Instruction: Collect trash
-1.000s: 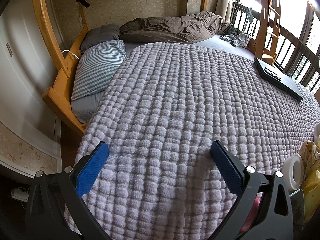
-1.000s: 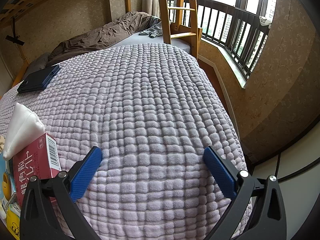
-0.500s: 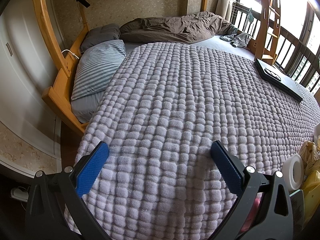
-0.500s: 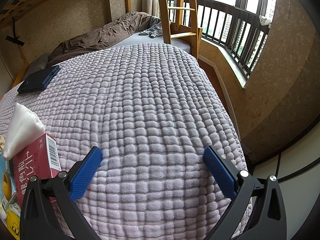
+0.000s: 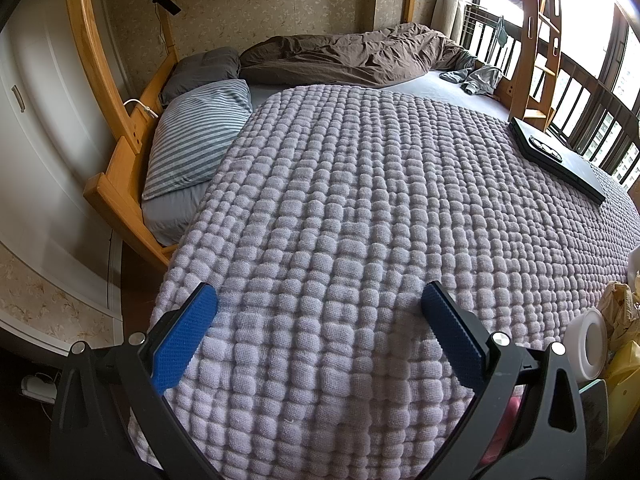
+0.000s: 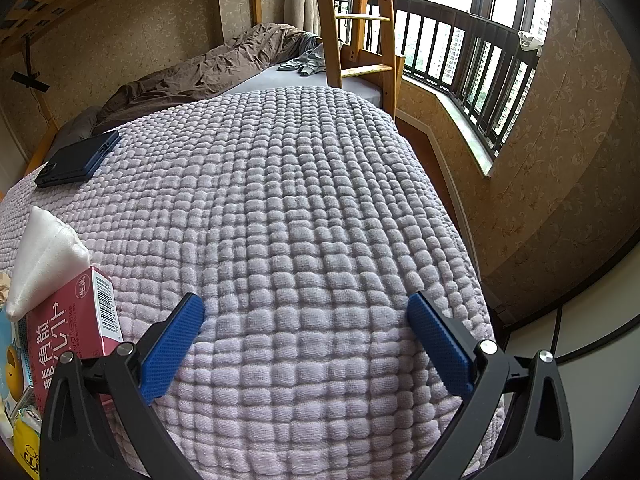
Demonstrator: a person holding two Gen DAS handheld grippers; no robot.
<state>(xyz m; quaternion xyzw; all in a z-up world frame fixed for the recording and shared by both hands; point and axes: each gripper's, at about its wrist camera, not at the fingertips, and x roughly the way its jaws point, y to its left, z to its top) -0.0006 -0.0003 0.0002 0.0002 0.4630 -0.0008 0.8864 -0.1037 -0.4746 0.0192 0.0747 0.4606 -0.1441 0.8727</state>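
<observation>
Both tools, left tool (image 5: 318,304) and right tool (image 6: 305,312), hover spread apart above the blanket (image 6: 300,200); the pink carton (image 6: 72,332) lies on the blanket beside the right tool.

Bare blanket (image 6: 304,208) is seen ahead, unobstructed; trash pile (image 6: 60,320) crowds its near-left edge in right wrist view; dark case (image 6: 76,160) lies further back.

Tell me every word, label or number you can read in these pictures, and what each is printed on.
"龍角散" in large white characters, only partly in view: on the pink carton at the blanket's near edge, right wrist view.
Barcode digits and small print on that carton: too small to read.
Letters on the yellow pack below it: cut off, unreadable.
White emblem on the dark flat case: too blurred to read.
No other text is visible.
</observation>
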